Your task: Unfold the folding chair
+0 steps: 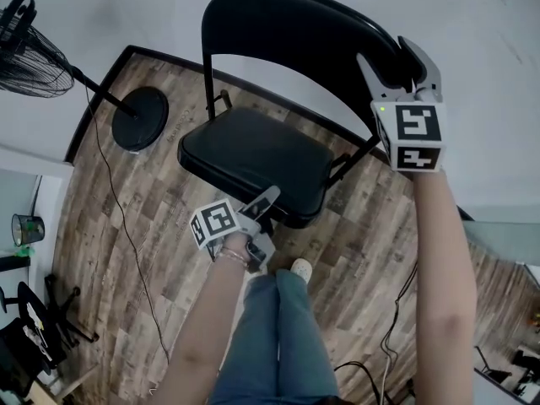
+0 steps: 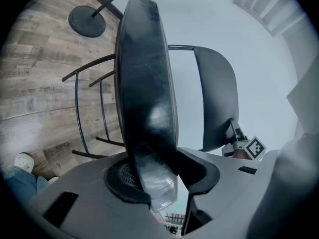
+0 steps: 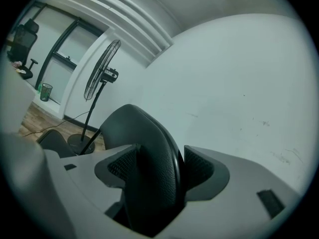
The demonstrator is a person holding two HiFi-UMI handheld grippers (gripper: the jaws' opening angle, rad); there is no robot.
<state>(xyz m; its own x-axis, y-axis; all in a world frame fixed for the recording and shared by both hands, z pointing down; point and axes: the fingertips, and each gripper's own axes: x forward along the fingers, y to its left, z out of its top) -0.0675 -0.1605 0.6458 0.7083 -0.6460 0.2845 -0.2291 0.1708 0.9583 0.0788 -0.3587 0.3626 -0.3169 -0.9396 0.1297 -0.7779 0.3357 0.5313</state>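
Both pairs of jaws are clenched on the folding chair [image 1: 253, 154]. The left gripper [image 1: 268, 213] bites the front edge of the padded seat [image 2: 147, 93], which fills the gap between its pads in the left gripper view. The right gripper [image 1: 390, 57] is clamped on the top rim of the backrest [image 3: 149, 153], whose textured edge sits tight between the mesh pads in the right gripper view. The chair stands in the upper middle of the head view, on the wooden floor [image 1: 152, 251] just in front of the white wall [image 1: 481, 24], with the backrest rising toward the top of the frame and the seat spread out below it, close to level. Judged from that, the unfolding looks nearly or wholly done. What seems left is to press the seat down to its stop, if it is not there already, check that the chair stands firm, and let go. Whether the seat has reached that stop cannot be told, because the hinge and the legs are hidden under the seat in the head view. The left gripper view shows only part of the thin tube frame [image 2: 79, 108] beside the seat, and the feet are not in sight. The left gripper's lower jaw is also tucked beneath the seat edge in the head view. Further out, a standing fan [image 1: 34, 57] with its round base [image 1: 139, 118] stands at the upper left. A cable [image 1: 118, 209] trails down the floor, and the person's shoe [image 1: 301, 268] shows just below the seat.
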